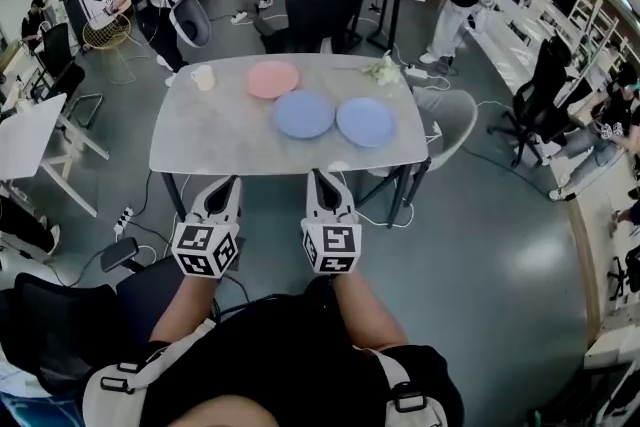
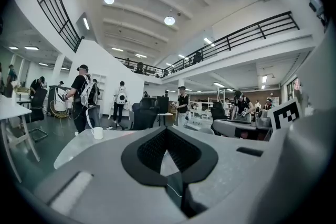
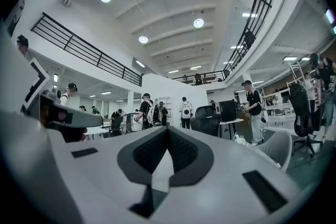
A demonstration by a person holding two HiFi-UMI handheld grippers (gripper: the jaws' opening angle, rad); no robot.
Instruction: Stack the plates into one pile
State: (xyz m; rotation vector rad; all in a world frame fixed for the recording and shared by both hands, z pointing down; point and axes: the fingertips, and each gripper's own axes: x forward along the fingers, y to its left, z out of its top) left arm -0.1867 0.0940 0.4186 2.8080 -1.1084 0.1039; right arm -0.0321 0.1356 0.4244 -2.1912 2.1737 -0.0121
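Three plates lie apart on the grey table (image 1: 215, 140): a pink plate (image 1: 272, 79) at the back, a blue plate (image 1: 303, 114) in the middle, and a second blue plate (image 1: 366, 121) to its right. Both grippers hang side by side in front of the table's near edge, short of the plates. The left gripper (image 1: 222, 183) is shut with nothing in it, and its own view shows the left gripper (image 2: 167, 131) with jaws together. The right gripper (image 1: 322, 177) is likewise shut and empty, as the right gripper (image 3: 168, 131) shows in its own view.
A white cup (image 1: 204, 76) stands at the table's back left corner, with a small crumpled item (image 1: 383, 71) at the back right. A grey chair (image 1: 452, 120) sits at the right end and a dark office chair (image 1: 312, 15) behind. Several people stand around the room.
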